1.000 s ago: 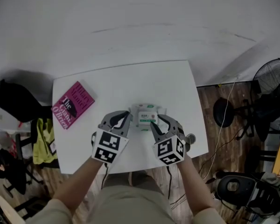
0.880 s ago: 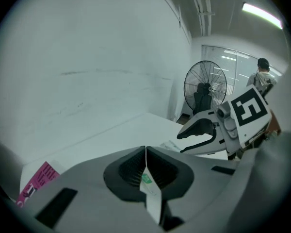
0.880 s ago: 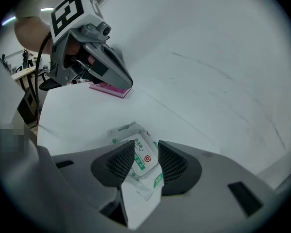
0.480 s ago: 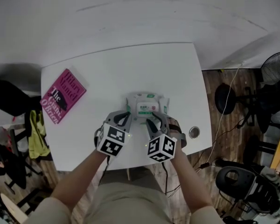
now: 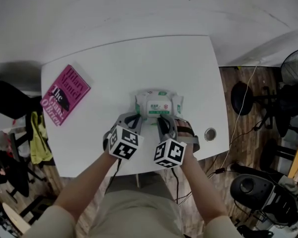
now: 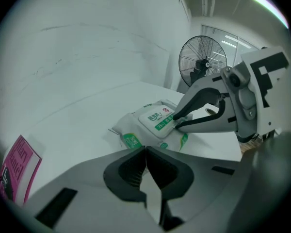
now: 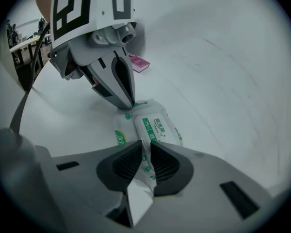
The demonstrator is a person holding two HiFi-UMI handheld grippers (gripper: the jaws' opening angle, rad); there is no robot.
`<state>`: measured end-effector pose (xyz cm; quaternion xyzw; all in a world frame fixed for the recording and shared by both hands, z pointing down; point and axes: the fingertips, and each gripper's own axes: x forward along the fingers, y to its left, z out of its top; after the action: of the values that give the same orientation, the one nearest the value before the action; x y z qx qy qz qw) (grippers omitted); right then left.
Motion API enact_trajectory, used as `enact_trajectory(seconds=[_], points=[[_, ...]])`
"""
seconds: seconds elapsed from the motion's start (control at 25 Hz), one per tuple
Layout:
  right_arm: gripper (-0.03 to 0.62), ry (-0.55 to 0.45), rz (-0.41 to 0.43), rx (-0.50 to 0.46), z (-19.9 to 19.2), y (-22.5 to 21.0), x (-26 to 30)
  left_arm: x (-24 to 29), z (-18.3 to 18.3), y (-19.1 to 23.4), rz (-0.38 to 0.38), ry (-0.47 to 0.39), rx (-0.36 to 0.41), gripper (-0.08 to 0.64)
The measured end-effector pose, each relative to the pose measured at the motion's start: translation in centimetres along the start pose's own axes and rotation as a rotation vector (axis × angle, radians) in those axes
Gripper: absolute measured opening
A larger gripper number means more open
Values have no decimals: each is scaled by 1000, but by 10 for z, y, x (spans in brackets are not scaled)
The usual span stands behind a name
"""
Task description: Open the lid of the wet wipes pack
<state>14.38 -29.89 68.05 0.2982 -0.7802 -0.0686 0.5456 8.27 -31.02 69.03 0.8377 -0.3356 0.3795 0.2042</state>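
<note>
Wet wipes pack (image 5: 158, 104) lay flat near the centre of the head view on the white table (image 5: 119, 68). Its white lid (image 5: 159, 107) was closed against the pack. Right gripper (image 7: 144, 142) was clamped on the pack's near edge, with crinkled film between its pads. Left gripper (image 6: 145, 150) had its jaws pressed together, tips at the pack's lower-left edge; whether any film was caught between them could not be told. Both grippers sat side by side just below the pack. A pink book (image 5: 64, 94) lay at left, well apart. A fan (image 6: 202, 62) stood beyond the table.
</note>
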Motion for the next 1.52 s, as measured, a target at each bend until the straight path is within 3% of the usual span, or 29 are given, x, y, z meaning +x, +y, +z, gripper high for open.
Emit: enact_trajectory(seconds=[0.44,0.6,0.88,1.04,1.2,1.52], points=[[49,-36,-1,-46,8,-6,-12,1,-4,0,-4,19,-12,25],[37,-91,-87,10,22,-36,-25,3,-5,-1,-12,38,9,25],[38,-124,-90,59,36,-81,-12,3,-6,-1,-22,42,-1,25],[46,-170,-50,198,37,-100,9,5,-5,1,-21,26,-7,25],[51,-163,-2,279,33,-110,27,3,-6,0,-25,16,-20,25],[44,-63,102,337,16,-90,57,3,-5,1,-40,0,-43,25]])
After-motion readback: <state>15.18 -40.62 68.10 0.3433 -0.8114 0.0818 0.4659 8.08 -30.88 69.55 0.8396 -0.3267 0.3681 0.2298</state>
